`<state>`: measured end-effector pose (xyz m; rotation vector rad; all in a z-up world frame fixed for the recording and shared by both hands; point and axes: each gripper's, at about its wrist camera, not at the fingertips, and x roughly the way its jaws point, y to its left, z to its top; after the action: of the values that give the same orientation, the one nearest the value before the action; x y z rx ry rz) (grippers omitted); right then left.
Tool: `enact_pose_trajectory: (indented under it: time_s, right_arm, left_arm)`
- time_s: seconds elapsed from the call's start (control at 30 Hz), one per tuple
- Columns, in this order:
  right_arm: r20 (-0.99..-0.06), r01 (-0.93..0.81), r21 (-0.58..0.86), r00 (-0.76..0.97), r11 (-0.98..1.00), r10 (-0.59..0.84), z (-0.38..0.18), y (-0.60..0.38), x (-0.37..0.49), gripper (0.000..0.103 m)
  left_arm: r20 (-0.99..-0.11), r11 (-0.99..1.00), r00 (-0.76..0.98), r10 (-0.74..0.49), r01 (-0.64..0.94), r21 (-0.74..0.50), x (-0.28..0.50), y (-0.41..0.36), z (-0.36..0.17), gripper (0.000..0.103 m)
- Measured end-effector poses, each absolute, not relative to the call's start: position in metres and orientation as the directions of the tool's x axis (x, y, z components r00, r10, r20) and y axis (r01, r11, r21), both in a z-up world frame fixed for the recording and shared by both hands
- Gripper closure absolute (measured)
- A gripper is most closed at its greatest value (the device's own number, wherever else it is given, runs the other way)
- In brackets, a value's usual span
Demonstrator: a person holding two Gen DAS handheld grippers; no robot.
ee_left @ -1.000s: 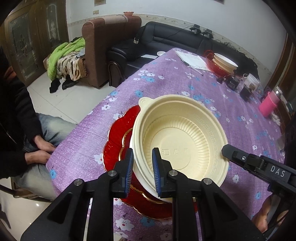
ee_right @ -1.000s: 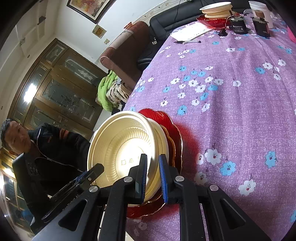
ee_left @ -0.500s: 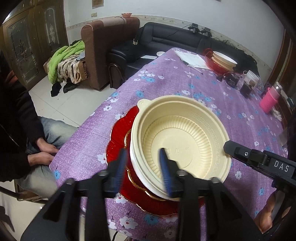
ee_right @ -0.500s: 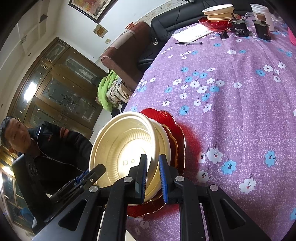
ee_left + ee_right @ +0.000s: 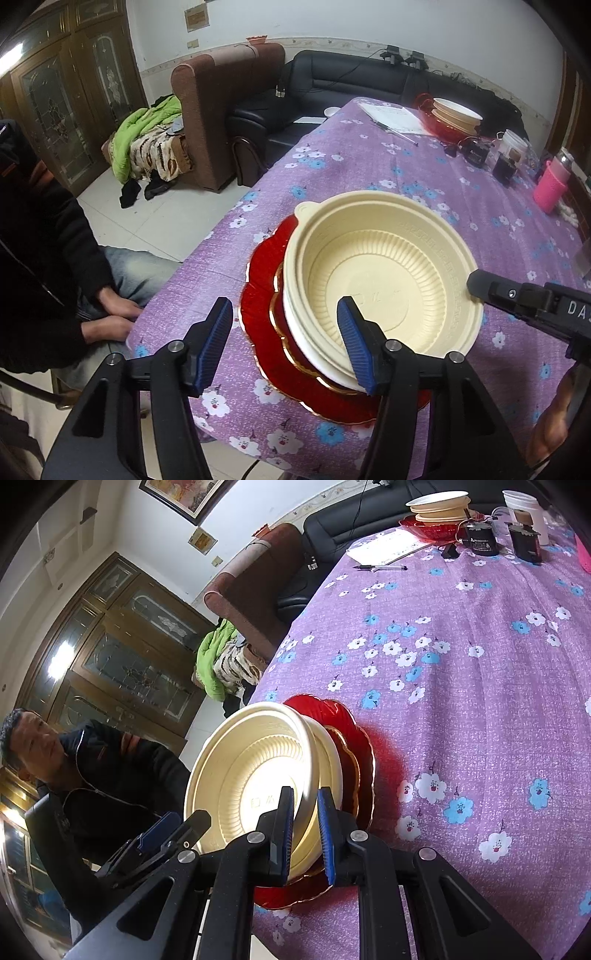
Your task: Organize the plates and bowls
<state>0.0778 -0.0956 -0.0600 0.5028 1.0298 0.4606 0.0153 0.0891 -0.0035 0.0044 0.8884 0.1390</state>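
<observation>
A: Cream plastic bowl [image 5: 384,280]: location? Handling?
B: Nested atop red plate [image 5: 266,288], near table edge. Light, thin-walled, flexible; grip at rim.
A: Grippers?
B: Left gripper [image 5: 284,343] spread wide, empty. Right gripper [image 5: 306,834] clamped on bowl rim.

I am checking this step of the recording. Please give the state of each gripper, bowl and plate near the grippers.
left gripper: open, holding nothing
right gripper: shut on the top cream bowl's rim
top cream bowl: nested in a second bowl
red plate: flat on the table, under the bowls
</observation>
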Motion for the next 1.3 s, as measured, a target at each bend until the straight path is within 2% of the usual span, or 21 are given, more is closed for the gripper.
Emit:
enact_pose_trajectory:
  time_s: [0.17, 0.47, 0.57, 0.67, 0.77, 0.93, 1.0, 1.17, 1.3]
  right_arm:
    - [-0.683, -0.128, 0.594, 0.442, 0.794, 0.582, -0.059, -0.095, 0.077, 0.088]
    - [-0.658, -0.126, 0.600, 0.483, 0.790, 0.577, -0.048, -0.116, 0.071, 0.087]
    - [-0.653, -0.108, 0.587, 0.523, 0.802, 0.548, -0.042, -0.135, 0.067, 0.081]
    - [-0.659, -0.069, 0.559, 0.568, 0.827, 0.493, -0.040, -0.161, 0.062, 0.075]
    - [-0.671, -0.003, 0.523, 0.615, 0.852, 0.414, -0.041, -0.198, 0.053, 0.071]
    - [-0.713, 0.163, 0.415, 0.670, 0.895, 0.209, -0.048, -0.268, 0.037, 0.059]
    - [-0.731, 0.211, 0.380, 0.665, 0.900, 0.153, -0.051, -0.288, 0.031, 0.059]
    - [-0.752, 0.285, 0.345, 0.654, 0.894, 0.082, -0.059, -0.329, 0.013, 0.058]
    - [-0.745, 0.260, 0.355, 0.659, 0.898, 0.104, -0.063, -0.332, 0.006, 0.053]
  left_arm:
    - [-0.763, 0.987, 0.629, 0.149, -0.141, 0.077, 0.011, 0.095, 0.000, 0.041]
    - [-0.701, 0.980, 0.686, 0.193, -0.172, 0.101, -0.005, 0.095, 0.026, 0.041]
    - [-0.666, 0.980, 0.720, 0.196, -0.171, 0.103, -0.011, 0.088, 0.041, 0.040]
    - [-0.614, 0.986, 0.771, 0.166, -0.145, 0.085, -0.020, 0.076, 0.061, 0.025]
    - [-0.581, 0.996, 0.809, 0.088, -0.061, 0.065, -0.023, 0.051, 0.073, 0.021]
    - [-0.672, 0.985, 0.729, -0.134, 0.175, -0.007, -0.003, -0.012, 0.059, 0.019]
    - [-0.721, 0.971, 0.669, -0.181, 0.239, -0.022, 0.007, -0.040, 0.043, 0.019]
    - [-0.790, 0.942, 0.566, -0.235, 0.331, -0.043, 0.017, -0.089, 0.013, 0.020]
    - [-0.782, 0.943, 0.572, -0.246, 0.328, -0.056, 0.016, -0.101, 0.006, 0.019]
